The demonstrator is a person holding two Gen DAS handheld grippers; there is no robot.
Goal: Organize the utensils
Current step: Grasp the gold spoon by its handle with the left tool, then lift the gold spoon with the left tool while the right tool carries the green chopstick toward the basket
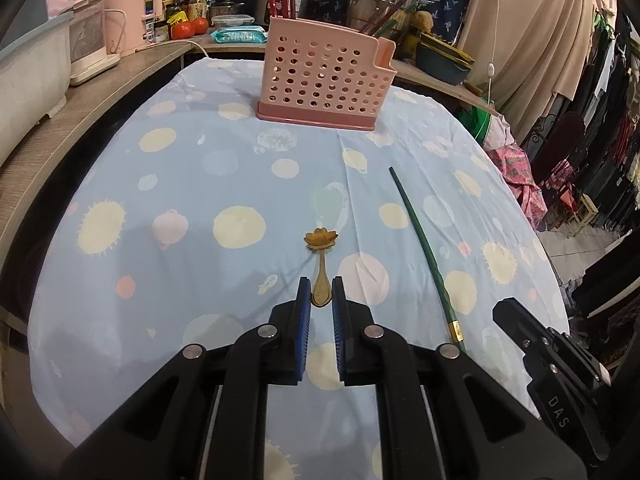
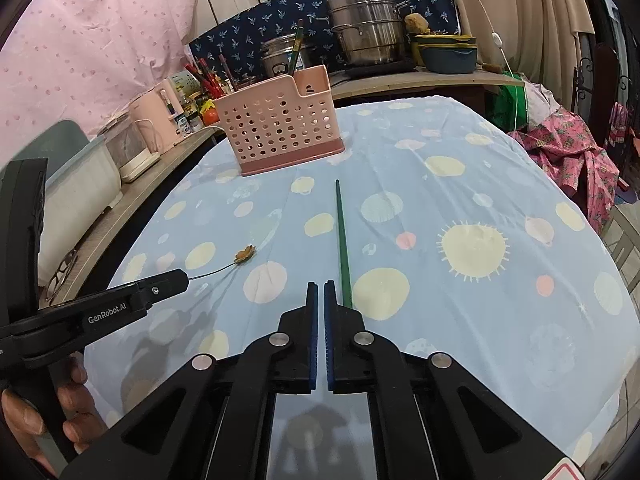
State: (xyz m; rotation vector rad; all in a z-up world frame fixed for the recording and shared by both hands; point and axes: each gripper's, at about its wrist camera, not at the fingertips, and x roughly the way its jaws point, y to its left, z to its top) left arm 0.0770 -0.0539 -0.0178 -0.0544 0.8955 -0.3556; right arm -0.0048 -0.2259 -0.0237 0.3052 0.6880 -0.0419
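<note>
Green chopstick's (image 2: pixel 342 240) near end behind right gripper (image 2: pixel 319 286).

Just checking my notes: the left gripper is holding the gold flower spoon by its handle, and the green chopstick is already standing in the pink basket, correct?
Not quite. The green chopstick lies flat on the tablecloth, in front of the pink basket, as the right wrist view shows. The left gripper does hold the gold flower spoon by its handle.

The left tongs (image 1: pixel 321 292) close on the handle end of a small gold spoon (image 1: pixel 321 264), whose flower-shaped bowl points toward 12 o'clock. It seems lifted slightly off the dotted blue cloth of the bench (image 1: pixel 200 184). A green chopstick (image 1: pixel 424 254) lies at 2 o'clock; the pink perforated holder (image 1: pixel 324 76) stands at 12 o'clock. The right tongs (image 1: pixel 516 320) enter at 4 o'clock.
</note>
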